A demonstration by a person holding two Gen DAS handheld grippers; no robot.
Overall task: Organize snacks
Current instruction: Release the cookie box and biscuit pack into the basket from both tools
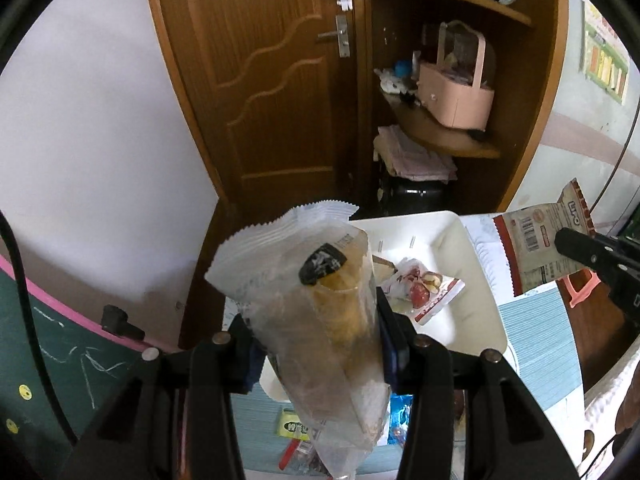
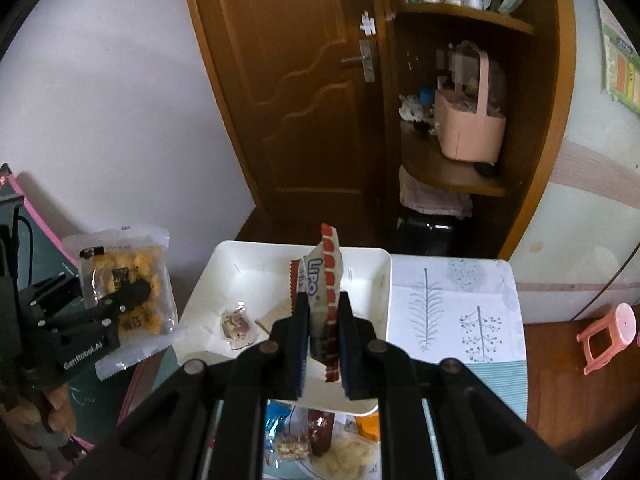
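Snacks airborne, one per claw: left claw [image 1: 316,344] clamps clear bag of yellow puffs [image 1: 320,300], right claw [image 2: 323,344] pinches red-white packet [image 2: 322,300]. Both held above white tray [image 2: 384,276], likely for dropping in beside wrapped snack [image 2: 236,326] lying there. More packets [image 2: 320,436] wait on near surface.

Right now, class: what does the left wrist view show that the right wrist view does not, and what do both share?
Only the left wrist view shows the barcode side of the LiPO packet and a green packet on the table. Only the right wrist view shows the tree-print cloth and the whole pink stool. Both show the white tray, the clear pastry bag, the left gripper and the right gripper.
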